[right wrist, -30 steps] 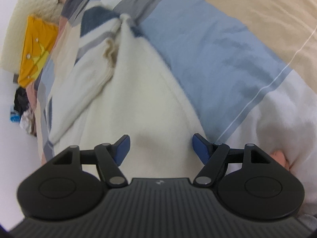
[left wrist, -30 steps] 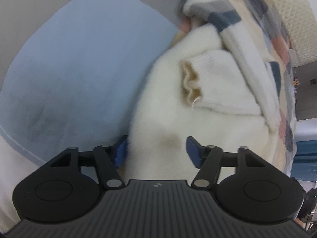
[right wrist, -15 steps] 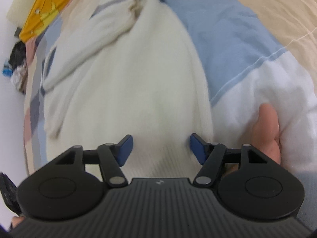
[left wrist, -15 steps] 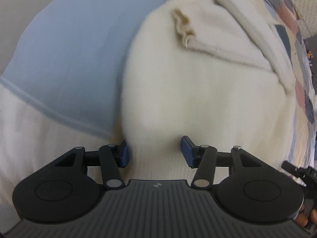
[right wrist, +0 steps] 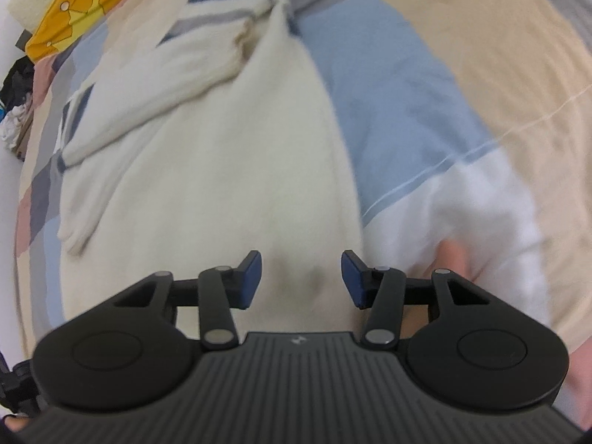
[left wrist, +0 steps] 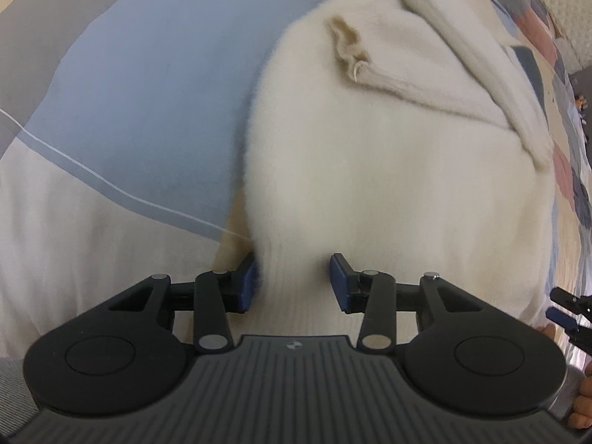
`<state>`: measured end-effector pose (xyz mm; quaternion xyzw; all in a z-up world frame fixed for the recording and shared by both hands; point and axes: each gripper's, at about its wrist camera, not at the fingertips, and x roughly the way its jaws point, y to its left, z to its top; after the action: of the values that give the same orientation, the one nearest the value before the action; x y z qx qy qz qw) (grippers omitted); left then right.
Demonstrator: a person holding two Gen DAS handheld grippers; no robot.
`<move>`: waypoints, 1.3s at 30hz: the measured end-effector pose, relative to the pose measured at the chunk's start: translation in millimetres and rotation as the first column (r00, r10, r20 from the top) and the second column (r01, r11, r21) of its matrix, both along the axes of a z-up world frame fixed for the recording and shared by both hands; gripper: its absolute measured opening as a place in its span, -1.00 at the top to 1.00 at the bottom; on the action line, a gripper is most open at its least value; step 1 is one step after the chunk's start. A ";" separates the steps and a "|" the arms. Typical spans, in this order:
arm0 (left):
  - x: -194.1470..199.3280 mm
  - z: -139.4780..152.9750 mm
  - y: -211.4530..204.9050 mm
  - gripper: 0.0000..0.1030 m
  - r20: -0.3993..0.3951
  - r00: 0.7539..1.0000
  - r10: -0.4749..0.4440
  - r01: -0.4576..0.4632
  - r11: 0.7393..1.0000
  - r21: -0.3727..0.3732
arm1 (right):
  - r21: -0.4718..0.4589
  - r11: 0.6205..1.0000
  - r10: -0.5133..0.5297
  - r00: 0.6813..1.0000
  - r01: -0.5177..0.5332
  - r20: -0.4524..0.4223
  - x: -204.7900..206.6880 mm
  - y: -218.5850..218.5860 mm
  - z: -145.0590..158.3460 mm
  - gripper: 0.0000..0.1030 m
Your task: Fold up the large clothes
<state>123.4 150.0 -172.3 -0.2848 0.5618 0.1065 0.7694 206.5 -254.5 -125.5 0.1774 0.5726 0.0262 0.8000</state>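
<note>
A fluffy cream sweater [left wrist: 388, 170] lies on the bed with its sleeves folded across the body; one cuff [left wrist: 351, 48] points up. My left gripper [left wrist: 294, 281] hangs over the ribbed hem at the sweater's left edge, jaws closing with hem cloth between the pads, not visibly pinched. In the right wrist view the same sweater [right wrist: 222, 170] fills the middle. My right gripper [right wrist: 301, 279] is over the hem near its right edge, jaws also closing, cloth between the blue pads. The right gripper's tip [left wrist: 566, 314] shows at the left view's edge.
The bed sheet [left wrist: 148, 92] is in blue, beige, grey and white blocks. A yellow cushion [right wrist: 74, 11] and dark clutter [right wrist: 14, 77] sit at the far left. A cream knitted cushion [left wrist: 562, 0] lies beyond the sweater. A person's finger [right wrist: 451, 259] rests on the sheet beside my right gripper.
Both grippers have moved down the sweater to its hem, and the far end of the sweater now sits higher in both views. Both pairs of jaws have narrowed.
</note>
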 end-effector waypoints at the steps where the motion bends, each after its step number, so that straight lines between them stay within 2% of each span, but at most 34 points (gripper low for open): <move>1: -0.2 0.5 -0.5 0.08 0.004 1.000 0.007 -0.007 1.000 0.005 | 0.001 1.000 -0.021 1.000 0.021 -0.003 1.1 -4.1 -0.2 -0.05; 6: -5.1 8.1 2.2 0.08 0.048 0.997 0.054 -0.056 0.997 0.052 | -0.043 0.997 -0.073 0.997 0.071 -0.033 6.5 2.4 -13.1 -0.28; 8: -8.0 12.7 5.8 0.07 0.071 0.994 0.084 -0.089 0.993 0.073 | -0.079 0.993 -0.096 0.995 0.093 -0.040 10.6 7.7 -19.4 -0.28; 10: -10.2 15.8 10.7 0.06 0.087 0.990 0.112 -0.119 0.990 0.080 | -0.077 0.990 -0.120 0.991 0.115 -0.061 16.5 7.3 -26.5 -0.28; 15: -7.3 14.6 21.1 0.05 0.074 0.986 0.152 -0.154 0.988 0.030 | -0.058 0.993 -0.106 0.988 0.100 -0.111 28.8 9.3 -34.9 -0.44; 17: -5.7 12.7 30.0 0.05 0.069 0.980 0.186 -0.184 0.982 -0.031 | -0.021 0.998 -0.067 0.989 0.065 -0.133 34.7 9.7 -35.2 -0.43; 19: -2.2 9.4 37.9 0.05 0.046 0.981 0.189 -0.185 0.980 -0.074 | -0.029 0.999 -0.028 0.991 0.025 -0.132 38.1 12.1 -30.8 -0.43; 21: -0.4 9.6 45.7 0.05 0.041 0.979 0.198 -0.194 0.977 -0.082 | -0.022 0.999 0.031 0.989 -0.034 -0.141 41.9 16.1 -28.3 -0.43; 26: 12.1 10.9 63.2 0.05 0.019 0.988 0.153 -0.150 0.981 -0.119 | -0.012 0.993 0.113 0.983 -0.116 -0.148 57.8 14.0 -24.7 -0.44; 30: 32.0 4.9 73.0 -0.06 0.033 0.998 0.044 -0.037 0.981 -0.190 | 0.036 0.967 0.255 0.958 -0.253 -0.131 78.2 2.0 -18.8 -0.38; 33: 43.9 -2.1 78.5 -0.07 0.044 0.999 0.006 0.003 0.977 -0.215 | 0.131 0.955 0.282 0.950 -0.266 -0.132 90.8 -18.1 -24.7 -0.38; 36: 57.9 -9.4 85.4 -0.07 0.079 0.997 0.007 0.010 0.976 -0.215 | 0.142 0.946 0.308 0.943 -0.290 -0.124 100.6 -29.3 -34.8 -0.39; 39: 72.7 -18.8 93.0 -0.07 0.114 0.994 0.001 0.029 0.965 -0.262 | 0.199 0.935 0.312 0.947 -0.293 -0.072 107.3 -39.9 -42.8 -0.41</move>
<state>196.1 242.9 -191.0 -0.3858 0.5286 0.0093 0.7561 313.9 -294.4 -168.4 0.1617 0.6284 0.1933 0.7359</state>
